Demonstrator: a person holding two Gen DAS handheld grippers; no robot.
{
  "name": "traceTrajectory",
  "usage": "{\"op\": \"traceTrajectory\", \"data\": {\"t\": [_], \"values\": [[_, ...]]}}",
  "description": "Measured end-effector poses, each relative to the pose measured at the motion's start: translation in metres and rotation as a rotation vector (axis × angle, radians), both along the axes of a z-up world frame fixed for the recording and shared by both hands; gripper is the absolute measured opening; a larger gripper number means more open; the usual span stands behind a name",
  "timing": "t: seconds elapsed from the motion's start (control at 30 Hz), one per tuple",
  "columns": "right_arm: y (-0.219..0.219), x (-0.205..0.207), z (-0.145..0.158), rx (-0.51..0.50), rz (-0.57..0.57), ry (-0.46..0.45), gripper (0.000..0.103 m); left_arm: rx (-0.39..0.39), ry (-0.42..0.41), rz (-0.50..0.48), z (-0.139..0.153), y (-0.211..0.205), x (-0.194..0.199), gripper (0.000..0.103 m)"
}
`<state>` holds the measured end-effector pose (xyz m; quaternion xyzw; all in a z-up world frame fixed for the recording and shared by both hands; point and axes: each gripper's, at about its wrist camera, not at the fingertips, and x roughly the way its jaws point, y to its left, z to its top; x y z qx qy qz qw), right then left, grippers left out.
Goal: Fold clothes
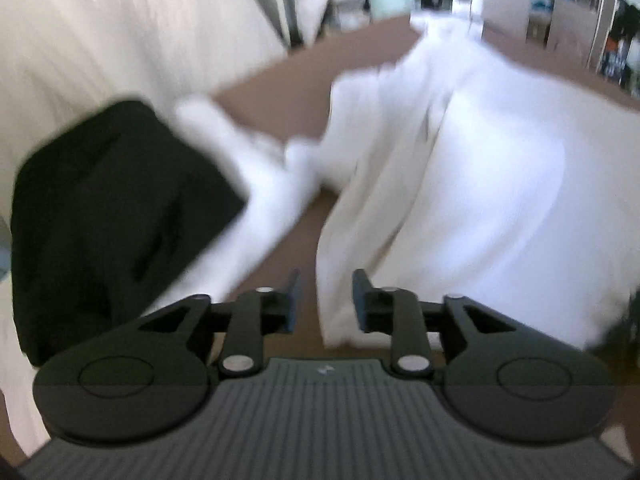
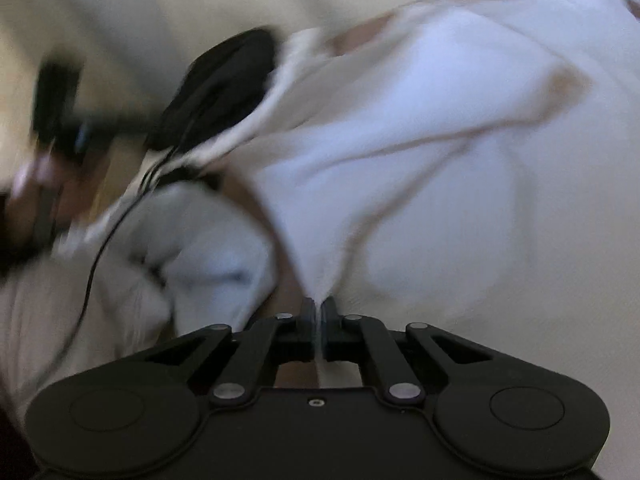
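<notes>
A white garment (image 1: 480,184) lies spread and rumpled over a brown surface (image 1: 288,80). My left gripper (image 1: 328,300) hovers low at its near edge. The jaws stand apart, a fold of the white cloth shows in the gap, and the pads do not press on it. In the right wrist view the same white garment (image 2: 440,168) is pulled up into a taut ridge. My right gripper (image 2: 319,320) is shut on a thin pinch of that cloth. Both views are blurred.
A folded black garment (image 1: 120,220) sits to the left beside a white sleeve or roll (image 1: 256,184). Cream bedding (image 1: 100,40) rises behind. Shelves (image 1: 580,8) stand far right. A black blurred shape with a cable (image 2: 224,88) and a white bundle (image 2: 208,248) lie left.
</notes>
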<state>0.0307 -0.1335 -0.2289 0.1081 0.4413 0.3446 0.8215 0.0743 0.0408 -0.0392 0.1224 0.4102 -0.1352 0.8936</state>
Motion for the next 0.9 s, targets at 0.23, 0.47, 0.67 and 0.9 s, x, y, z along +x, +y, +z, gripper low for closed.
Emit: {"op": "traceTrajectory", "data": {"t": [0.23,0.47,0.67,0.9], "values": [[0.003,-0.015,-0.001,-0.059,0.040,-0.013,0.005,0.055,0.011,-0.070,-0.004,-0.026,-0.005,0.044],[0.004,-0.021,-0.002,-0.067,0.054,-0.032,0.007,0.113,0.032,-0.059,-0.011,-0.038,-0.010,0.047],[-0.038,-0.009,0.018,0.051,-0.113,0.032,0.036,0.065,0.010,-0.018,0.006,-0.051,-0.008,0.054],[-0.122,0.040,0.028,0.176,-0.504,0.086,0.091,-0.053,0.096,0.021,0.015,-0.085,0.042,0.064]]}}
